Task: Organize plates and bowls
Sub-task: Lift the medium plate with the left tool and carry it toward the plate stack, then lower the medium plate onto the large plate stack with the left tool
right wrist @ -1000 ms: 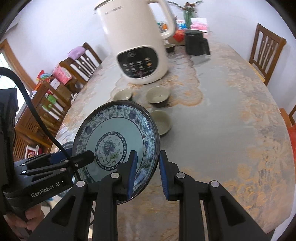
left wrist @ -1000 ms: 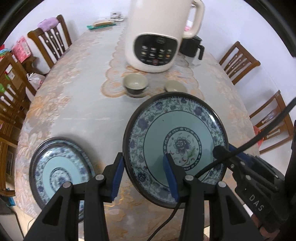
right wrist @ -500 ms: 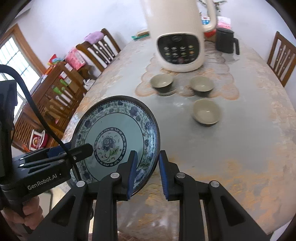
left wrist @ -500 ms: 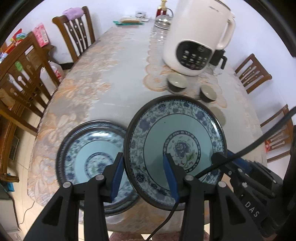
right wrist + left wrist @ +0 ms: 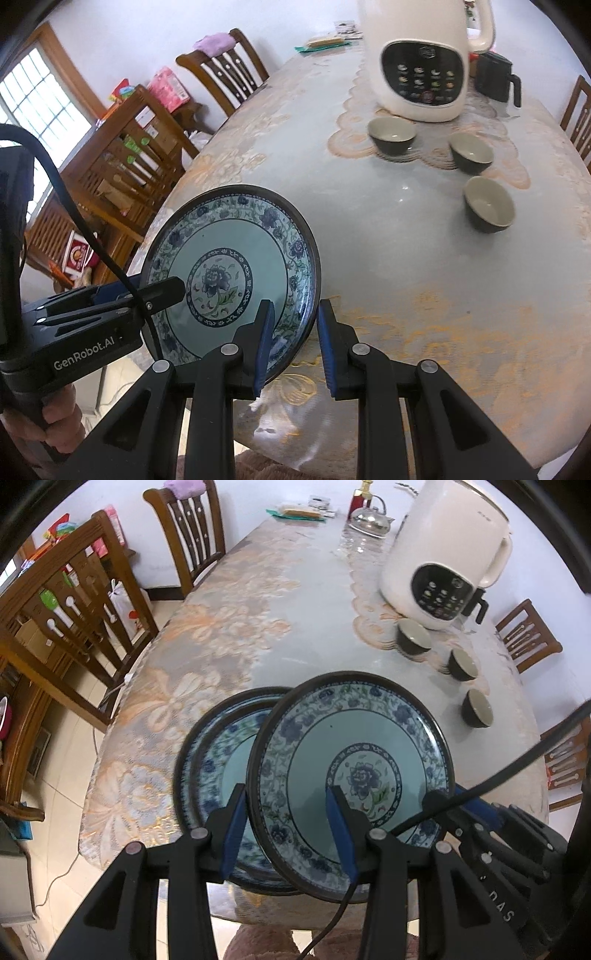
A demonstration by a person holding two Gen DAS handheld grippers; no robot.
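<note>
A blue-and-white floral plate (image 5: 354, 768) (image 5: 229, 266) with a dark rim hangs tilted above the table, held by both grippers. My left gripper (image 5: 286, 830) is shut on its near-left rim, one pad under the edge and one on the face. My right gripper (image 5: 295, 343) is shut on its right rim. A matching second plate (image 5: 214, 760) lies on the table near the front edge, partly covered by the held plate, which sits to its right. Three small dark bowls (image 5: 413, 638) (image 5: 461, 664) (image 5: 478, 709) stand apart further back; the right wrist view shows them too (image 5: 391, 134) (image 5: 471, 151) (image 5: 489, 203).
A large white appliance (image 5: 443, 561) (image 5: 424, 59) with a black button panel stands behind the bowls, a black jug (image 5: 495, 75) beside it and a steel kettle (image 5: 369, 518) further back. Wooden chairs (image 5: 184, 528) ring the table. A hand (image 5: 55, 417) grips the left tool.
Both grippers have carried the held plate leftward across the table. It now overlaps the plate lying on the table, which stood apart from it before. Both grips look unchanged.
</note>
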